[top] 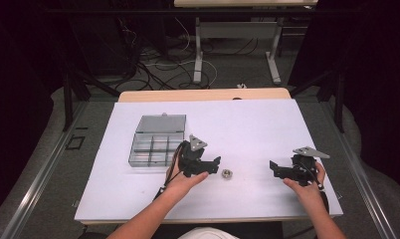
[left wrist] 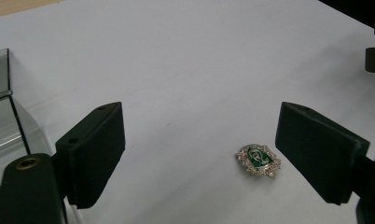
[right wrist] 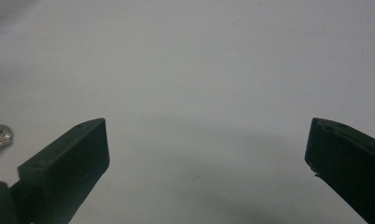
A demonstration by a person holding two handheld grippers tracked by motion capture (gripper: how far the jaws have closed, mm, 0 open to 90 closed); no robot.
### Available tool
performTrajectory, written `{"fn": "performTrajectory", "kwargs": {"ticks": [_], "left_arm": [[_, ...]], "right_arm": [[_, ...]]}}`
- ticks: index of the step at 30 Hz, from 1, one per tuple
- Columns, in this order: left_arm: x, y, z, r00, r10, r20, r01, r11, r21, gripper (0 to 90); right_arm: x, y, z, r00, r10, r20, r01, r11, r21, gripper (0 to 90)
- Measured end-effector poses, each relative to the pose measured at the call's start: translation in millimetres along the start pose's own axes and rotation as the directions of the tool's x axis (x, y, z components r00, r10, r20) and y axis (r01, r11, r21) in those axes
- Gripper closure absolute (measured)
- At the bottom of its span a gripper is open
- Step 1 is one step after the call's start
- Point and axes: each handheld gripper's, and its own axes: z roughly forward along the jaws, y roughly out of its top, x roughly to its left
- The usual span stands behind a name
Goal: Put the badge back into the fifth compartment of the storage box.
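Compartments of the clear organizer box (top: 157, 141) look empty from above, beside my left claw (left wrist: 199, 154), whose jaws stand wide apart. A jewelled green brooch (left wrist: 258, 160) lies flat on the white table (top: 248, 129) by its right-hand jaw, long axis slanting. My right claw (right wrist: 206, 168) gapes too.

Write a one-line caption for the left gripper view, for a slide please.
Open left gripper over the white table sheet, a green-stoned silver brooch by its right finger, clear organizer box at left.
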Motion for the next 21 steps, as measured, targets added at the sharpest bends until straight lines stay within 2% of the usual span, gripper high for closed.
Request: {"fn": "performTrajectory", "kwargs": {"ticks": [3, 18, 21], "left_arm": [[-3.1, -0.5, 4.4, 1.0000, 0.004, 0.005, -0.004, 0.9998, 0.021, 16.5], [-19.9, -5.0, 25.9, 0.9997, -0.002, 0.023, 0.001, 0.9982, 0.059, 18.5], [-22.1, -6.1, 29.5, 0.9996, 0.016, 0.022, -0.018, 0.9971, 0.074, 19.1]], "right_arm": [[0.2, -0.2, 0.5, 1.0000, 0.000, 0.006, 0.000, 1.000, -0.008, 0.0], [-0.1, -0.4, 0.6, 1.0000, -0.004, -0.003, 0.004, 1.000, 0.005, 0.0], [0.3, -0.6, 0.8, 1.0000, 0.006, -0.006, -0.006, 1.000, 0.008, 0.0]]}}
